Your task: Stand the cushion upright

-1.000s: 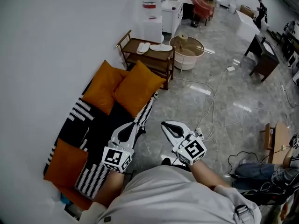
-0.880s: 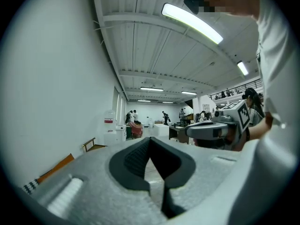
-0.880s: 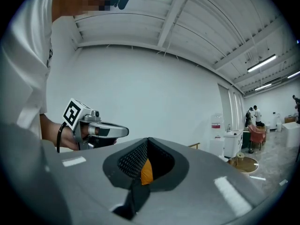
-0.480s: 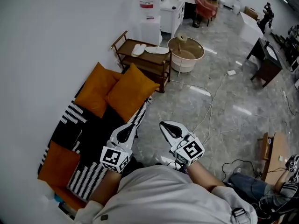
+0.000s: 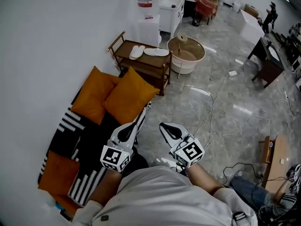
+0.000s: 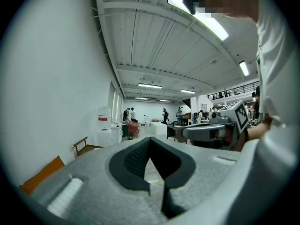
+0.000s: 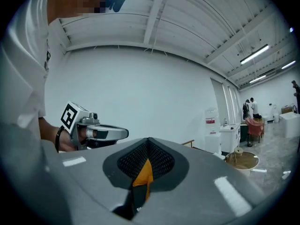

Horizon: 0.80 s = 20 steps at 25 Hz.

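In the head view you hold both forearms out ahead of your white shirt, side by side and about level, elbows tucked in. Your left gripper (image 5: 134, 126) points away from you over the outer edge of the sofa (image 5: 84, 145) with the black-and-white cover. Your right gripper (image 5: 164, 126) hangs over the grey floor (image 5: 225, 102) just beside it. The two tips are near each other but apart. The near cushion (image 5: 59, 173), orange, looks to lie flat on the seat at your end, left of your left arm. Two more orange cushions (image 5: 129, 95) are propped at the far end beside a wooden side table (image 5: 141, 62). Neither gripper touches any cushion.

In the left gripper view your left gripper (image 6: 150, 142) has its jaws pressed together, the dark pads meeting along one seam with nothing held between them. It points down the hall, the white wall on its left. Your right gripper (image 6: 206, 131) shows level at its right.

In the right gripper view your right gripper (image 7: 149, 142) is likewise closed and holds nothing. A sliver of orange shows through the slot behind its tips, from something beyond the jaws. Your left gripper (image 7: 108, 134) sits level at its left, and a round tub (image 7: 241, 161) stands far right.
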### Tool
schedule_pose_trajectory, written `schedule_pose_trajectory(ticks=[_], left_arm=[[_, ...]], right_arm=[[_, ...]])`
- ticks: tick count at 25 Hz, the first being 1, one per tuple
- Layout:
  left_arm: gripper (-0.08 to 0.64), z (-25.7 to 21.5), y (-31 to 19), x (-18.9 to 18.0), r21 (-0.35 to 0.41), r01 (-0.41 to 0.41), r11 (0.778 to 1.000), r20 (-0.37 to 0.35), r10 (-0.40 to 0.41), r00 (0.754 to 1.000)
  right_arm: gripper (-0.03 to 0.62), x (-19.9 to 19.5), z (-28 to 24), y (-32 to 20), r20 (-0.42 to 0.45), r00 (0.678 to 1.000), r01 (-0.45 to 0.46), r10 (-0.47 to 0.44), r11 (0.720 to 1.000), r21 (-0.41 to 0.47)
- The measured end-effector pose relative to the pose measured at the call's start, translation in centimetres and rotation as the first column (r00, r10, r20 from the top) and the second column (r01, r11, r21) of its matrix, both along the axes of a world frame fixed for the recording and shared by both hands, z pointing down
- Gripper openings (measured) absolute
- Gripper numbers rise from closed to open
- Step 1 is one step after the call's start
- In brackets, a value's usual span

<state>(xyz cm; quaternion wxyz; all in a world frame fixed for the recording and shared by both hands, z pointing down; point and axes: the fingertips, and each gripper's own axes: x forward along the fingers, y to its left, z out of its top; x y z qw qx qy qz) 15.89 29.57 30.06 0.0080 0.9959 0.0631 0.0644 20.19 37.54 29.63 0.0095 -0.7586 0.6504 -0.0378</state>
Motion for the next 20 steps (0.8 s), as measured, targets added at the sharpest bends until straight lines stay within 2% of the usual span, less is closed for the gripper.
schedule_pose_trajectory(ticks=[9, 13, 17, 20], left_arm=[[0.003, -0.3, -10.4, 5.4, -0.013, -0.010, 1.000, -0.011, 0.010, 1.000], [0.003, -0.7, -16.6, 6.5, -0.014, -0.004, 1.000, -0.018, 0.004, 1.000], [0.003, -0.8, -22.6, 6.8, 0.049, 0.023, 0.999, -0.025, -0.022, 0.999], [0.004, -0.2, -26.3, 6.6, 0.050, 0.046, 0.998, -0.028, -0.045, 0.999]], right_arm=[[0.011, 5.1, 0.3, -10.6, 0.005, 1.000, 0.019, -0.019, 0.999, -0.042], [0.011, 6.0, -0.3, -17.3, -0.019, 0.999, 0.044, -0.045, 0.997, -0.064], [0.011, 6.5, 0.1, -23.7, -0.033, 0.997, 0.069, -0.072, 0.994, -0.086], [0.011, 6.5, 0.7, -27.4, -0.035, 0.995, 0.090, -0.094, 0.991, -0.097]])
